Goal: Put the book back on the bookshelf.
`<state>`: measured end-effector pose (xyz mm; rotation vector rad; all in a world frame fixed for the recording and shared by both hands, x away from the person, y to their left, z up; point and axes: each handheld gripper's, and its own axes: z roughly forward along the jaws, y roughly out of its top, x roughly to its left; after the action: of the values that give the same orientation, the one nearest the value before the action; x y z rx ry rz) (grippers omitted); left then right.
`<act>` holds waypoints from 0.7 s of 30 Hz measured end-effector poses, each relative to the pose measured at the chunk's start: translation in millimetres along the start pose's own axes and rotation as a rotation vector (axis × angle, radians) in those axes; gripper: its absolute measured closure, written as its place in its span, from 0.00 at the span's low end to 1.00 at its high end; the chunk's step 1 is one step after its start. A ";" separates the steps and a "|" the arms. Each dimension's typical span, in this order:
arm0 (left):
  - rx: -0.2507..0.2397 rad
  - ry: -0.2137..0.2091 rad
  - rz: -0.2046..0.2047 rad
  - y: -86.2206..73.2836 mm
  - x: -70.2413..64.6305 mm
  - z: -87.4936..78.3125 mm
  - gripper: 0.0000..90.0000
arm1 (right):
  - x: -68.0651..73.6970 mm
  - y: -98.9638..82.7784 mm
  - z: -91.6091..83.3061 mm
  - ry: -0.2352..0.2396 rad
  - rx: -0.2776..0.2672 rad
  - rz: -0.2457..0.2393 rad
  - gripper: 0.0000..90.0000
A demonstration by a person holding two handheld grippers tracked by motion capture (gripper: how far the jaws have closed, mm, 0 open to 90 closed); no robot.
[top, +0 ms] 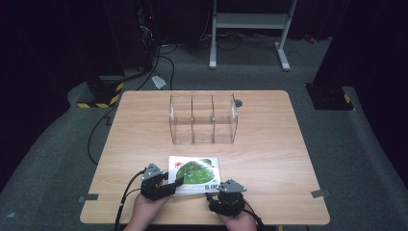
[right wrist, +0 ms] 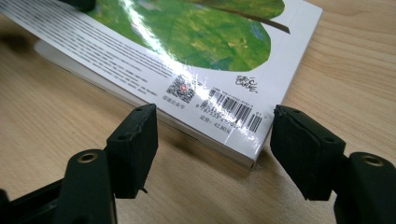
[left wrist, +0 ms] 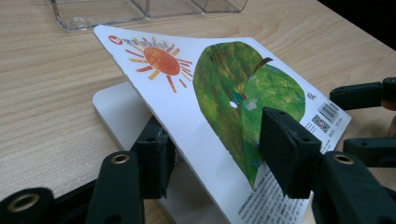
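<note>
The picture book [top: 195, 174] lies on the wooden table [top: 269, 144] near its six o'clock edge, back side up, with a big green leaf, an orange sun and a barcode on the cover.

My left gripper [top: 169, 184] sits at the book's eight o'clock corner. In the left gripper view its two fingers straddle the lifted back cover [left wrist: 219, 102]: one black pad [left wrist: 289, 144] lies on top of the leaf print, the other [left wrist: 156, 158] is tucked under the raised cover, above the white pages that stay flat on the table. The cover slopes up from the spine side toward me. I cannot tell whether both pads actually press it, so the cover is between my fingers rather than surely pinched.

My right gripper [top: 213, 195] rests at the book's five o'clock corner. In the right gripper view its fingers [right wrist: 135, 144] stand apart, released, one to each side of the barcode corner [right wrist: 233, 112], just short of the book's edge and gripping nothing.

At twelve o'clock from the book, well apart, stands a clear plastic organiser [top: 204, 119] with three compartments, its open side toward me.
</note>
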<state>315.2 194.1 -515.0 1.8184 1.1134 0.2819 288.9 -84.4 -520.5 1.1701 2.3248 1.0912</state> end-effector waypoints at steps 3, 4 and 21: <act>-0.004 -0.004 0.011 -0.1 0.9 -1.1 0.56 | 0.0 0.8 -4.6 0.006 -0.035 0.001 0.36; -0.006 -0.003 0.014 -0.2 0.9 -1.1 0.57 | -0.4 1.5 -5.0 -0.005 -0.041 -0.018 0.36; -0.048 0.000 0.146 -0.1 -4.0 -6.0 0.65 | -15.3 27.3 -9.9 -0.025 -0.076 0.003 0.43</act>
<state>309.3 194.7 -510.9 1.8603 0.9670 0.3909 307.5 -91.1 -494.3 1.1535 2.2435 1.1485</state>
